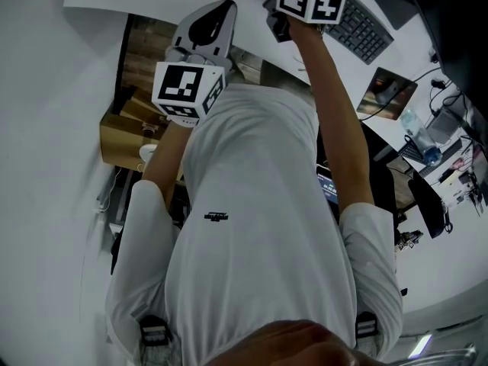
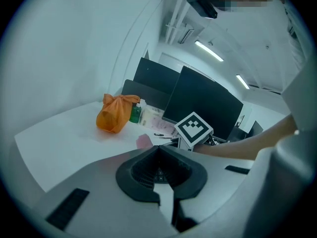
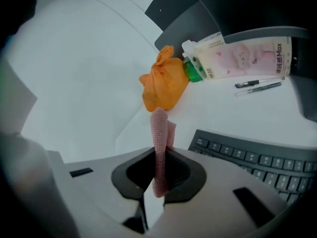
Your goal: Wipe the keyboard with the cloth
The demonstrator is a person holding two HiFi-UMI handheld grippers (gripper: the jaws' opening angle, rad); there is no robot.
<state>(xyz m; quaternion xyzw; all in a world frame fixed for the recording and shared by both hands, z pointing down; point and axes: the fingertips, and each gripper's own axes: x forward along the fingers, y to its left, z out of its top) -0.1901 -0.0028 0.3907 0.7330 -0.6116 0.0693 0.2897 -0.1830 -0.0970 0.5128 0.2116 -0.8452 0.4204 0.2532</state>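
My right gripper (image 3: 159, 155) has its jaws clenched on the pink cloth (image 3: 158, 125). The cloth is pinched into a narrow folded strip that runs up between the jaws and pokes out past their tips. The dark keyboard (image 3: 250, 162) lies on the white worktop (image 3: 89, 83) just to the right of this gripper. The cloth is off the keyboard's left end, and I see a gap between the two. I cannot tell whether the cloth's far end touches the worktop.

My left gripper (image 2: 158, 148) has its jaws pressed together with nothing caught between them. It is raised near the worktop's near edge, to the left of my right gripper, and the two are apart. Looking along my left jaws, I see the right gripper's marker cube just past their tips, with the cloth beside it.

Farther back on the worktop an orange bag (image 3: 163, 86) stands knotted at the top. A green bottle (image 3: 192, 71) is just beside it, and next to that is a pack of tissues (image 3: 242, 53). Two pens (image 3: 258, 85) lie in front of the pack. Dark monitors (image 2: 203, 103) stand behind them all.
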